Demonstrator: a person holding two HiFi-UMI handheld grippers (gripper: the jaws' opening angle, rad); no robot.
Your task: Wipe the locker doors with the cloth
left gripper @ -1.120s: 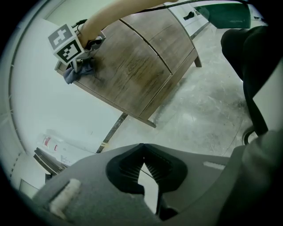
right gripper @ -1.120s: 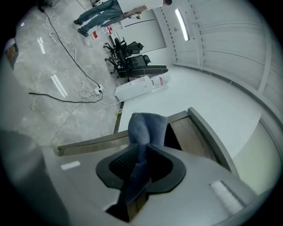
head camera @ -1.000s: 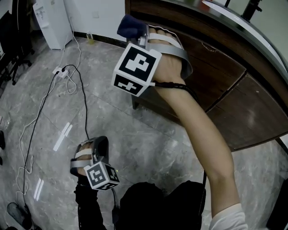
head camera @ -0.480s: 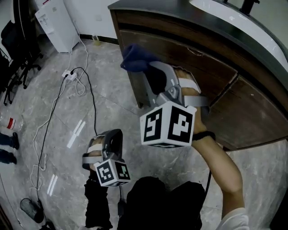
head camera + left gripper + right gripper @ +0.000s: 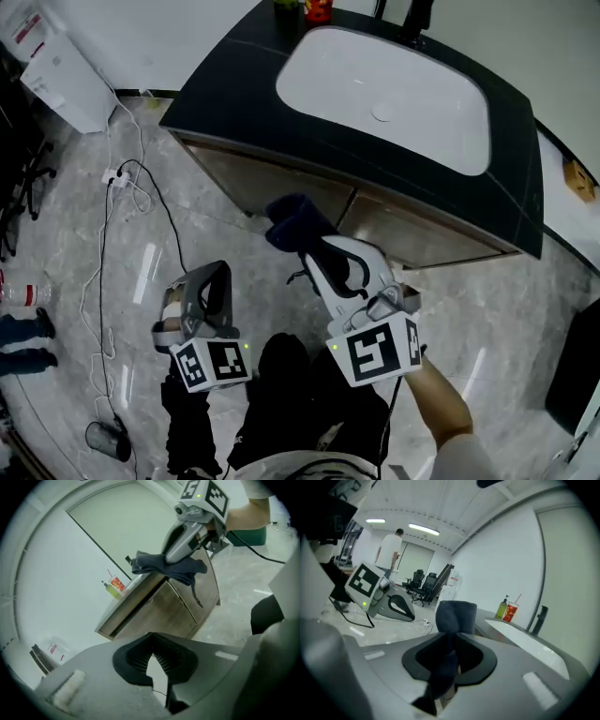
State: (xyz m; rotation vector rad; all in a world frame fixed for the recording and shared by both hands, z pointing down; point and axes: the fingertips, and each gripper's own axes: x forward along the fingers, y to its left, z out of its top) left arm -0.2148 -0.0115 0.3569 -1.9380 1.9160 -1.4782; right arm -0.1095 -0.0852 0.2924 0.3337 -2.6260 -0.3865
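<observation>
1. Cables (image 5: 141,187) were seen strewn over the floor at the far left, well apart from the work.
2. Left gripper (image 5: 214,272) was held low by the person's body. Its jaws were brought together at the tips with nothing between them, and it was kept well off the doors.
3. Cloth (image 5: 292,217), dark blue, was pinched in the right gripper (image 5: 314,251), whose jaws were closed on its bunched middle. A rounded wad was left standing past the tips, and a loose tail trailed back between the jaws.
4. Doors (image 5: 281,186), two wood-look panels, were set under a dark counter (image 5: 225,94) with a white sink (image 5: 384,66). The cloth was held just before the top edge of the left door, near the seam between the two. Contact could not be confirmed, and in the right gripper view the wad appeared clear of the cabinet.
5. Handling was judged as follows:
   - The cloth was taken to be light, soft and limp, so it would fold or flatten under pressure.
   - It could be dragged out of the jaws by rubbing.
   - A firm hold on the bunched middle was thought best, with enough wad left ahead of the tips that fabric, not jaw, would meet the panel.
</observation>
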